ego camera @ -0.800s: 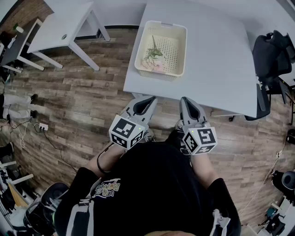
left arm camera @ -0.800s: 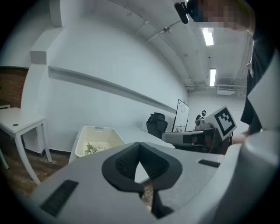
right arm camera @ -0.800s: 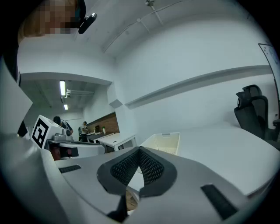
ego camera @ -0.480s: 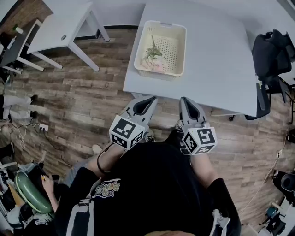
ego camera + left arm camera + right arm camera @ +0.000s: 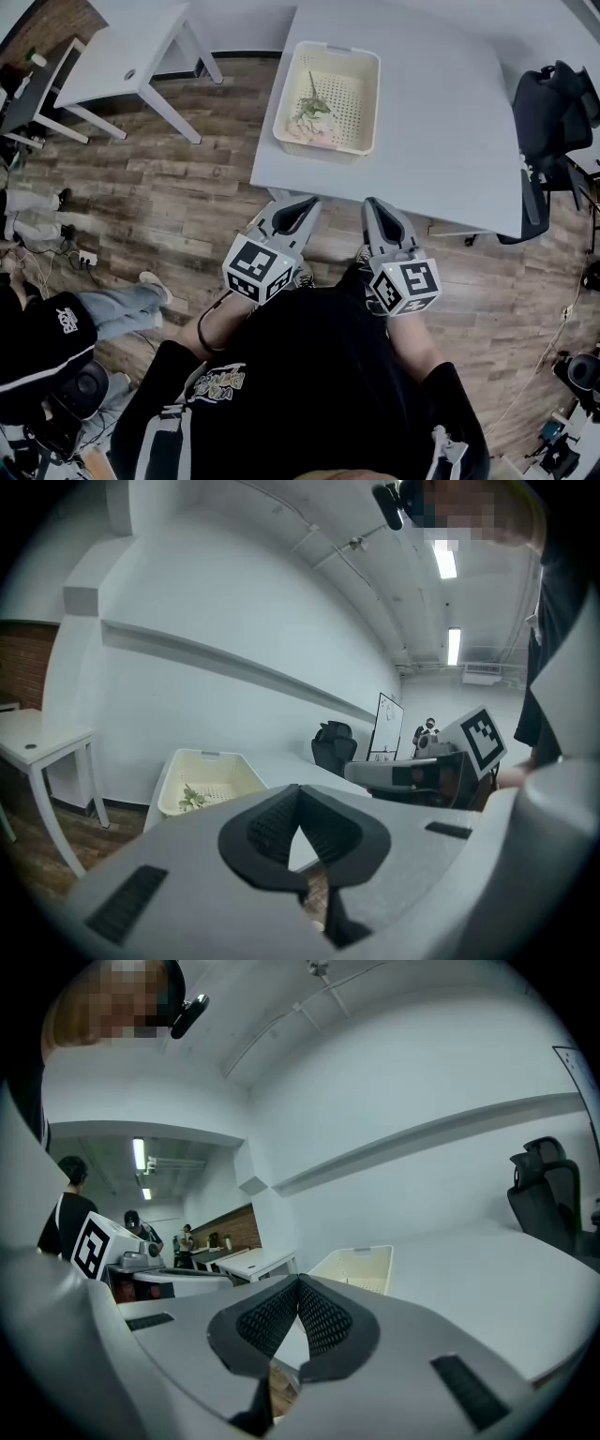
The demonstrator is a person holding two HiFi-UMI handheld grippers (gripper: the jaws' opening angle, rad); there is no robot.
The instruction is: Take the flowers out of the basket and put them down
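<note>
A cream perforated basket (image 5: 352, 70) stands near the left front corner of the white table (image 5: 450, 122). Inside it lie flowers (image 5: 310, 111) with green stems and pale pink blooms. The basket (image 5: 220, 772) and flowers (image 5: 190, 798) also show in the left gripper view, and the basket (image 5: 361, 1265) in the right gripper view. My left gripper (image 5: 293, 211) and right gripper (image 5: 380, 211) hang side by side in front of the table's near edge, close to my body, well short of the basket. Both are shut with nothing between the jaws.
A second white table (image 5: 131, 56) stands to the left over the wooden floor. A black office chair (image 5: 553, 112) sits at the right of the table. A person in a black top and jeans (image 5: 66, 328) is on the floor at lower left, beside cables (image 5: 56, 253).
Both grippers have stayed put. At lower left, the person on the floor has moved in and shifted position; the basket and flowers are unchanged.
</note>
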